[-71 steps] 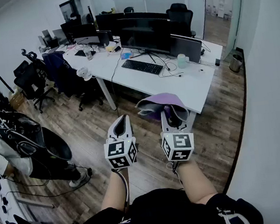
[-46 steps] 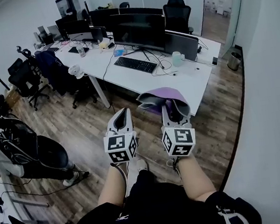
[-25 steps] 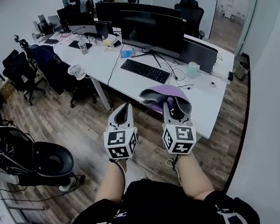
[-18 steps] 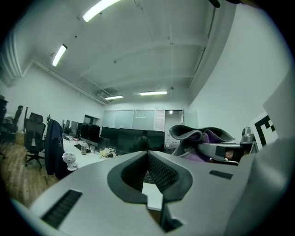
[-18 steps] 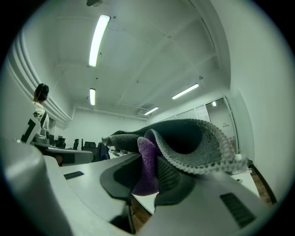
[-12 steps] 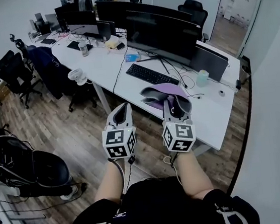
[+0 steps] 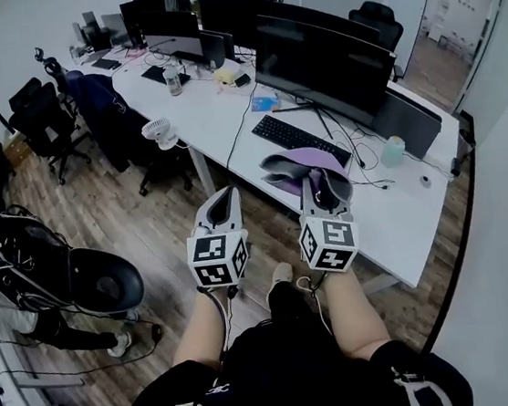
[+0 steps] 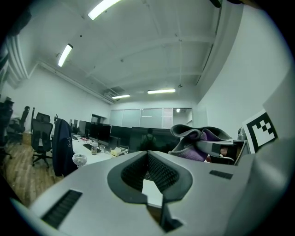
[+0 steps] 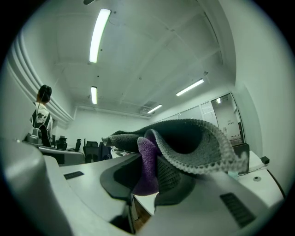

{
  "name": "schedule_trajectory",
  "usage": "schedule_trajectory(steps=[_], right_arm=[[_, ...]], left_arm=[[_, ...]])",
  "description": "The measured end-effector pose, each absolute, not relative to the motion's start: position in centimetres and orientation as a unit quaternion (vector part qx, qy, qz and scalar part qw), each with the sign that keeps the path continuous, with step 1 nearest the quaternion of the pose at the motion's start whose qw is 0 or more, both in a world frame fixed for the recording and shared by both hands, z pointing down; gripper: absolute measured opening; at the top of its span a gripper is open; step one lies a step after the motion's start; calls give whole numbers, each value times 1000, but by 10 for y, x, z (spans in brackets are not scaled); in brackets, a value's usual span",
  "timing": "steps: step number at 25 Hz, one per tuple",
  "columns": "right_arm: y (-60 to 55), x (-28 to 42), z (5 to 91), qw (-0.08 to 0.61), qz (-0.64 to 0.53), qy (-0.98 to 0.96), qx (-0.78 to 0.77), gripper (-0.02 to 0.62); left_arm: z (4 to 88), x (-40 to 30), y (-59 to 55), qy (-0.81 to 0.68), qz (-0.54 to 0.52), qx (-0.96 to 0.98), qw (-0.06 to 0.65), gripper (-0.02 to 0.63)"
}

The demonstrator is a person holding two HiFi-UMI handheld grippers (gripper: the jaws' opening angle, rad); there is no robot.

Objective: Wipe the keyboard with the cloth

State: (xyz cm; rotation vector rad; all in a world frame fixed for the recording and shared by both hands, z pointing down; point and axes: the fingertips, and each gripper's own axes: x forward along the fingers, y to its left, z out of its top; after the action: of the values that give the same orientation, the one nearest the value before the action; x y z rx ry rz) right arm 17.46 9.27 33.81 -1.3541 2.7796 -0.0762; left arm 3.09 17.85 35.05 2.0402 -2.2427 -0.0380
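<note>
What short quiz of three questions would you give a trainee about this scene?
1. True or false: the left gripper is shut, with nothing between its jaws.
2. Where does the keyboard lie? A: on the floor. B: on the white desk, in front of the monitor. C: on a chair.
3. Fill in: the right gripper is shut on the ____.

Key: 1 true; 2 B; 3 cloth.

Desk: bare white stretch left of keyboard, open.
Behind keyboard: monitor stands close, walls the far side.
Right of keyboard: cables and cup (near each other).
Desk's left side: jacket-draped chair.
</note>
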Motion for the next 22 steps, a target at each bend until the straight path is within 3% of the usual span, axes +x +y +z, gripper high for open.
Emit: schedule_trajectory(steps=[10,22], right_arm=[[40,127,348,28,-31,906,-421,95],[-103,81,355,33,-57,898,-435,95]], left_arm=[[360,-8,130,-748,-4,662,53,18],[359,-60,-15,-740,24,670,51,18]])
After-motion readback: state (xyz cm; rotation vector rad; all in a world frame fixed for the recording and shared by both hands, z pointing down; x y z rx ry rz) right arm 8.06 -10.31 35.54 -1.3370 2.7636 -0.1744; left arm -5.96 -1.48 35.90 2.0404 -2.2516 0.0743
